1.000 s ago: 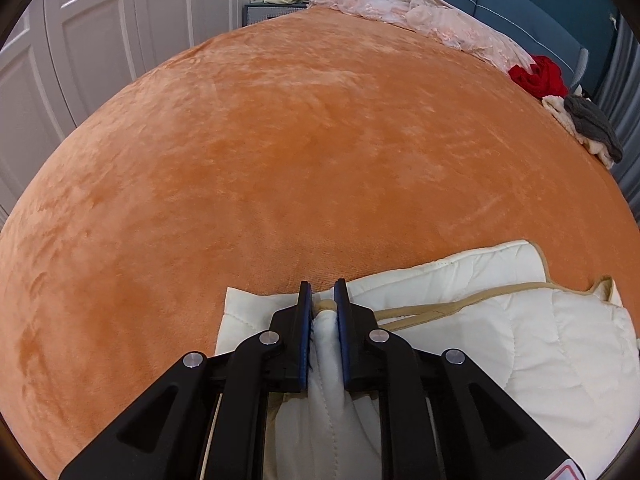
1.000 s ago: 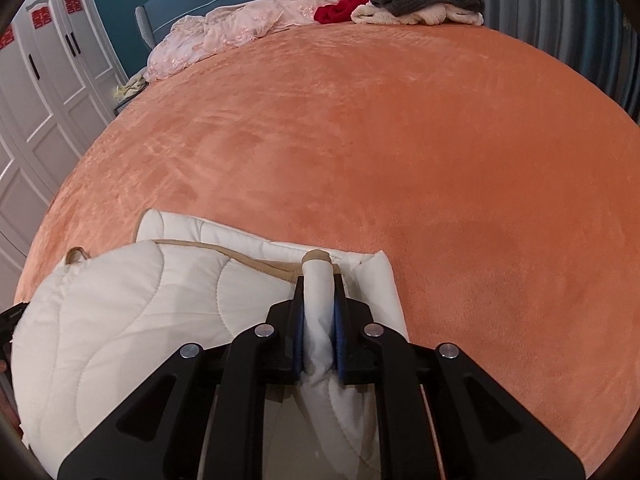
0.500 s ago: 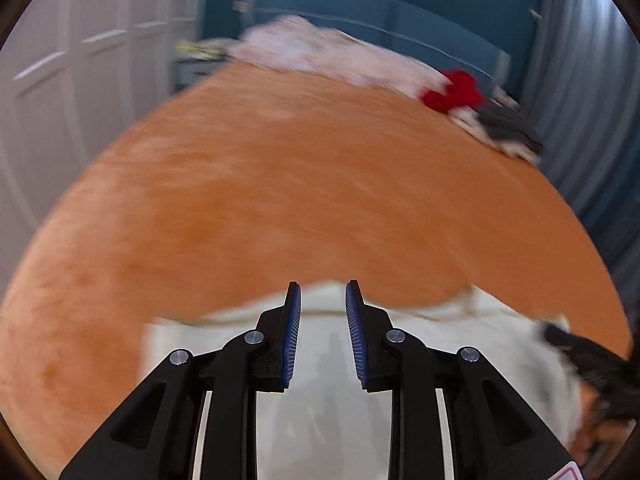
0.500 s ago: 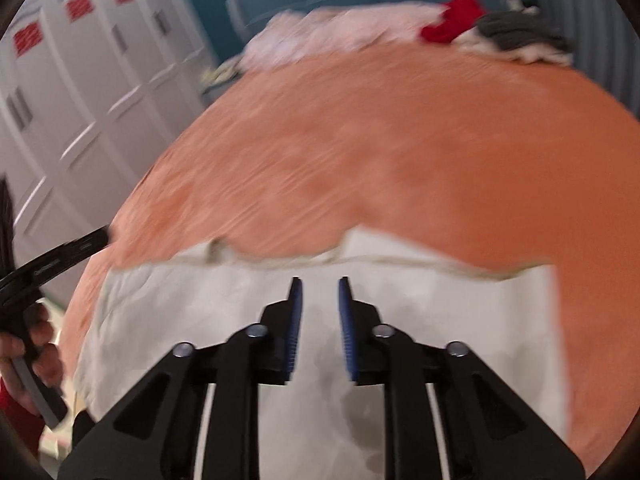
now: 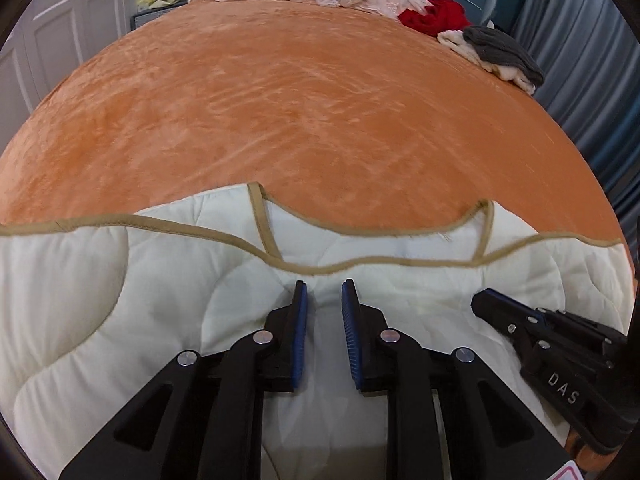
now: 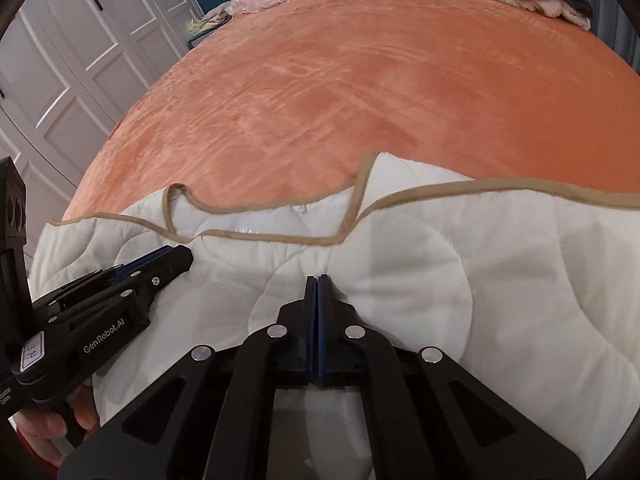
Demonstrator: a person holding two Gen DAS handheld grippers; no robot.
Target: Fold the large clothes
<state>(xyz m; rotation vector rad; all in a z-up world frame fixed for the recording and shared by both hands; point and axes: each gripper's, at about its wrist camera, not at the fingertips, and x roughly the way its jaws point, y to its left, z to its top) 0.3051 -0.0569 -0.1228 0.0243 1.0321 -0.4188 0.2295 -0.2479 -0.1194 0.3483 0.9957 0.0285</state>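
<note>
Cream quilted garment (image 5: 160,304) spread crosswise on near edge of orange bed (image 5: 304,92), tan-bound edge just ahead of both tools; left gripper (image 5: 324,300) narrowly parted, closing, empty; right gripper (image 6: 317,284) pinched shut, holding nothing.

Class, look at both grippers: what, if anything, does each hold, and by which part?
Nothing. The left gripper is closing over the cream quilt ungripped; the right gripper is shut, empty.

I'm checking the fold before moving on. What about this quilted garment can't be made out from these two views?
- Near hem of the cream quilted garment: cut off at the bottom edge in both wrist views, behind the left hand-held gripper and right hand-held gripper.
- Its side edges: run past the frame edges.
- Layers underneath: hidden by the top layer.
</note>
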